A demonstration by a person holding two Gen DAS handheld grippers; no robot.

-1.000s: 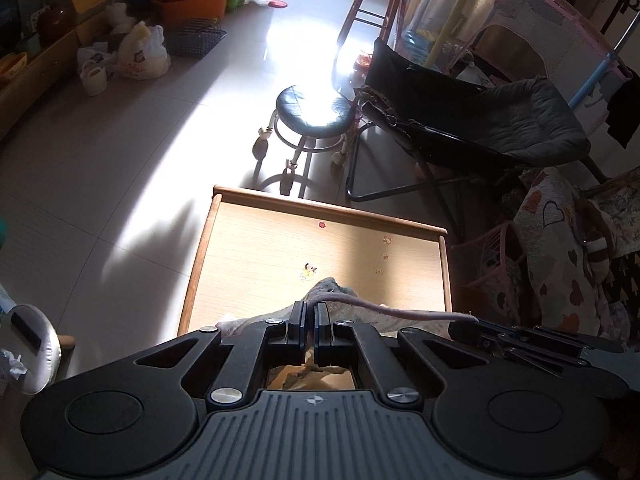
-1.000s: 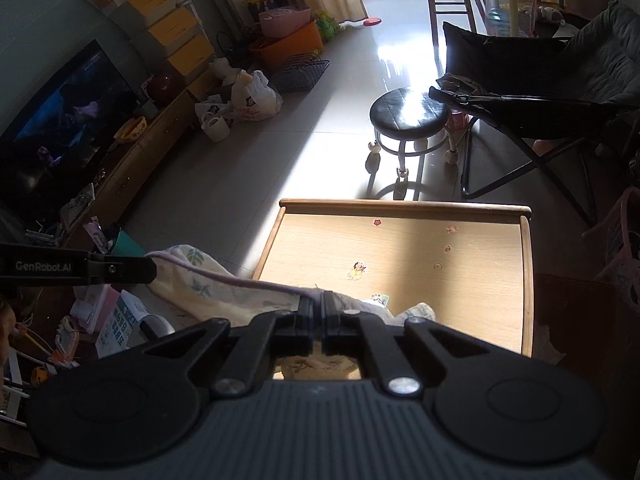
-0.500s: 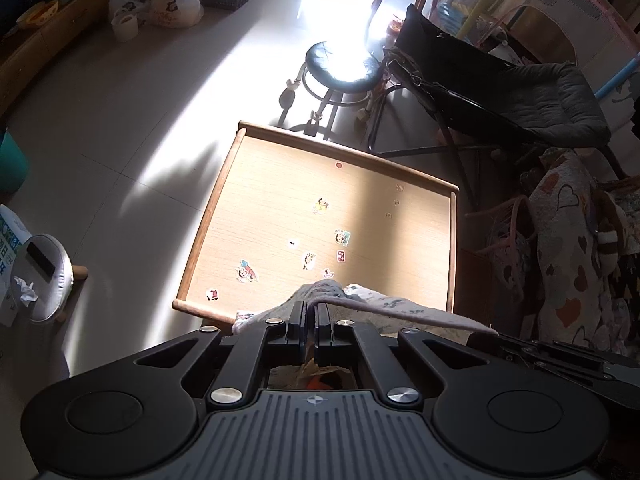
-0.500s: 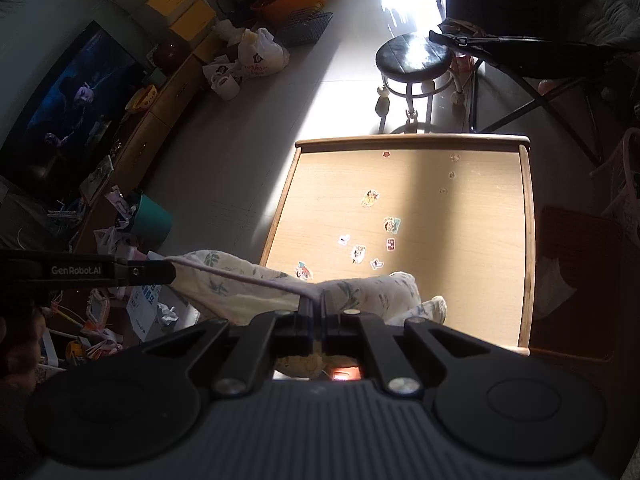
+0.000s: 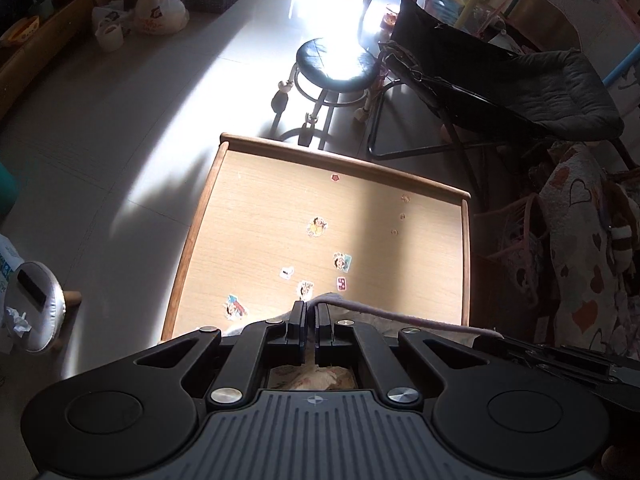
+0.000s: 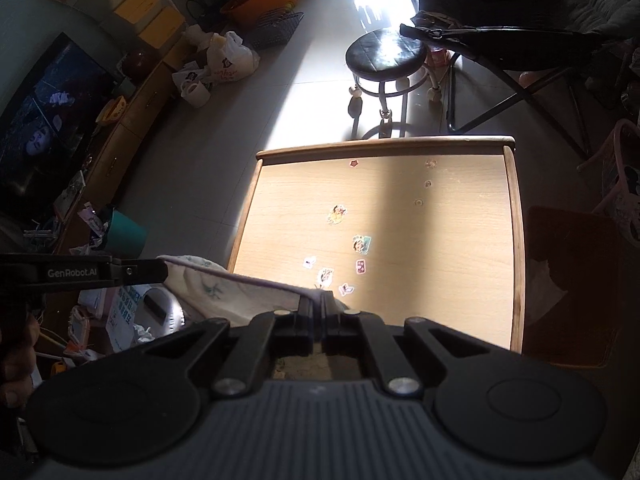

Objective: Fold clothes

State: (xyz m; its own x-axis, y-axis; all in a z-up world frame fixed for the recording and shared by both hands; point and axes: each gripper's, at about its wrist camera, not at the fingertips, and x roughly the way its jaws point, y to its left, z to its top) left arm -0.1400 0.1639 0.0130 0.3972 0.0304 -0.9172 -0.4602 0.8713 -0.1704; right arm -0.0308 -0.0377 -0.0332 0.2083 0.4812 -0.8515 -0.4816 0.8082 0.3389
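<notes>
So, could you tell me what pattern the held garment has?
The garment is pale cream with small green leafy sprigs and a mauve edge, clearest in the right wrist view.

Pale cloth (image 6: 224, 292) with a faint green leaf print, light wooden table (image 5: 360, 216) dotted with colourful cartoon stickers (image 5: 317, 227), black round stool (image 5: 336, 60).

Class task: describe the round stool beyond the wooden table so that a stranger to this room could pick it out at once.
Start at the wooden table dotted with stickers. Just past its far edge, on the sunlit tiled floor, stands the round stool, left of the black folding chair. Its round dark padded seat and thin metal legs on castors set it apart.
</notes>
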